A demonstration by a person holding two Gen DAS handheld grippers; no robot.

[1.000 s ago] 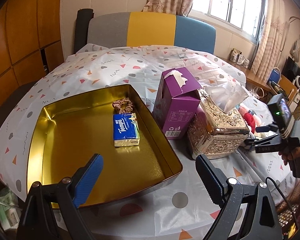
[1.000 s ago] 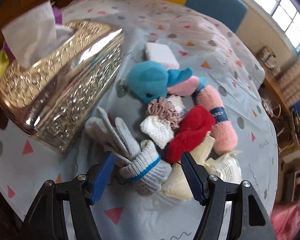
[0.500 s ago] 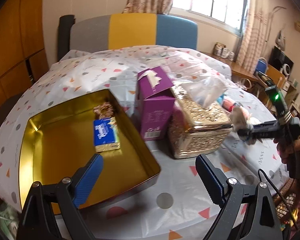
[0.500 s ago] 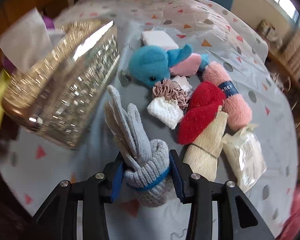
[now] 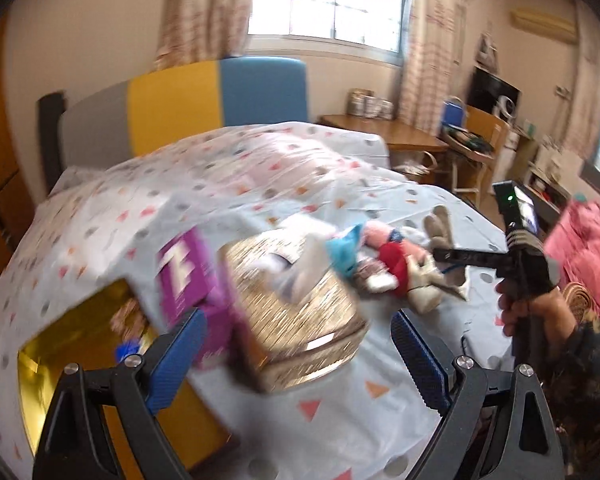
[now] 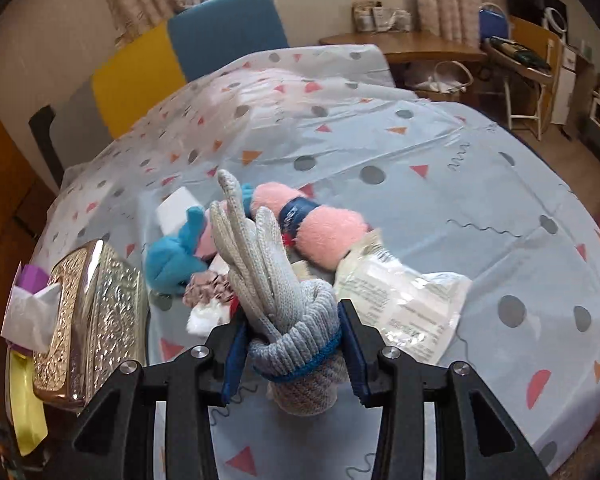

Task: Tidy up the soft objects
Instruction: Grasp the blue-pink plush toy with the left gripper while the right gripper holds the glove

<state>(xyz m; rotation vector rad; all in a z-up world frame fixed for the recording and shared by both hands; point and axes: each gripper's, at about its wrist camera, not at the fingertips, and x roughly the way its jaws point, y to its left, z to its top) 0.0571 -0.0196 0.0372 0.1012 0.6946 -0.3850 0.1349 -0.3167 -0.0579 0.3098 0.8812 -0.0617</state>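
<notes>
My right gripper (image 6: 294, 348) is shut on a bundle of grey knitted gloves (image 6: 260, 264) with a blue cuff band, held above the tablecloth. Behind it lies the pile of soft things: a blue plush (image 6: 172, 256), a pink fuzzy roll (image 6: 328, 232), a brown scrunchie (image 6: 206, 286) and a plastic packet (image 6: 400, 304). In the left wrist view the gloves (image 5: 440, 222) stick up from the right gripper (image 5: 444, 255), which a hand (image 5: 516, 312) holds. My left gripper (image 5: 300, 356) is open and empty over the gold tissue box (image 5: 300, 312). The gold tray (image 5: 76, 340) lies at lower left.
A purple tissue box (image 5: 184, 276) stands between the tray and the gold tissue box (image 6: 88, 320). A red plush (image 5: 396, 262) and a white block (image 6: 178, 212) lie in the pile. A desk and chairs stand beyond the table's far right edge.
The right gripper closed on the grey gloves and lifted them off the cloth while rolling. The left gripper rose and swung right, from over the tray towards the gold tissue box.
</notes>
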